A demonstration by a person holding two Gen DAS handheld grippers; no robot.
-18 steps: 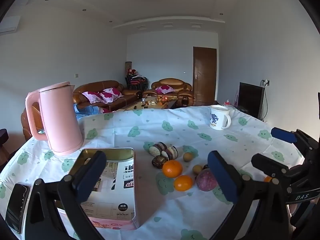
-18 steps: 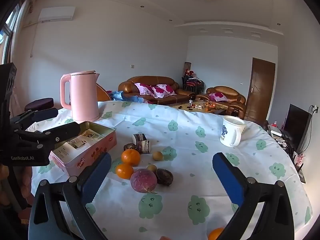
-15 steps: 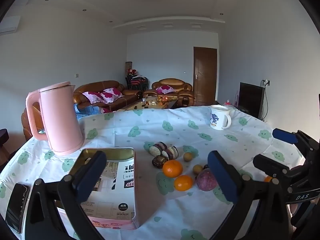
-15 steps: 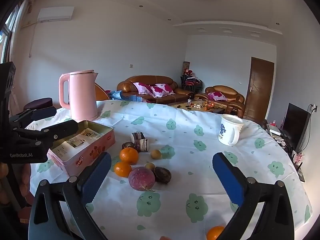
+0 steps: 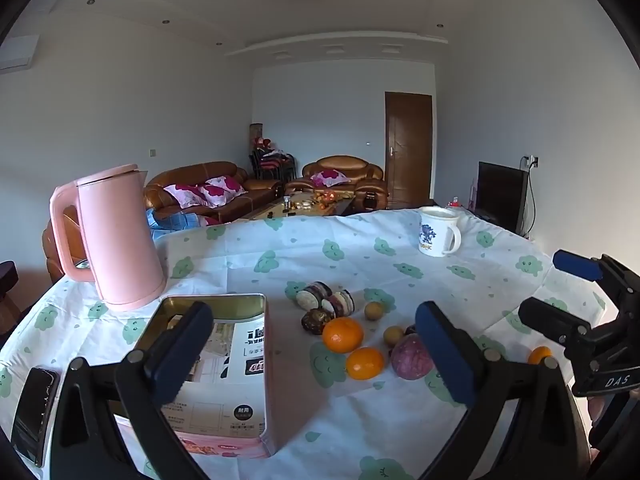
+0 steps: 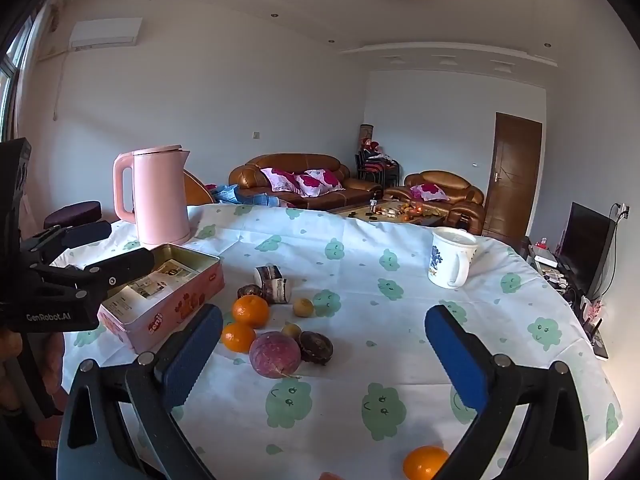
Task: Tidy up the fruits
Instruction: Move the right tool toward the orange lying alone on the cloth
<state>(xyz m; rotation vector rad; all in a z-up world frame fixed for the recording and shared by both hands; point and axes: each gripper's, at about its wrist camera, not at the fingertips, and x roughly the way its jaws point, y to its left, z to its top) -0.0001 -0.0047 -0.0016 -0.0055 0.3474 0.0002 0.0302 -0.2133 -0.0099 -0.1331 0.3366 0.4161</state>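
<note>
Both the left gripper [image 5: 316, 354] and right gripper [image 6: 324, 354] hover spread wide, holding nothing. Oranges [image 6: 250, 311] and a purple passion fruit [image 6: 275, 354] cluster between the right fingers; the open pink tin [image 5: 224, 364], holding only printed paper [image 5: 240, 352], lies by the left finger.

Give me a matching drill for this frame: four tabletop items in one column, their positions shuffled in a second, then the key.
Items:
1. pink kettle
2. white mug
3. pink tin
4. lone orange

Places:
A. near table edge, apart from the fruit cluster
B. far right of the table
C. far left, behind the tin
D. left of the fruit cluster, open

Pairs: 1-C, 2-B, 3-D, 4-A
</note>
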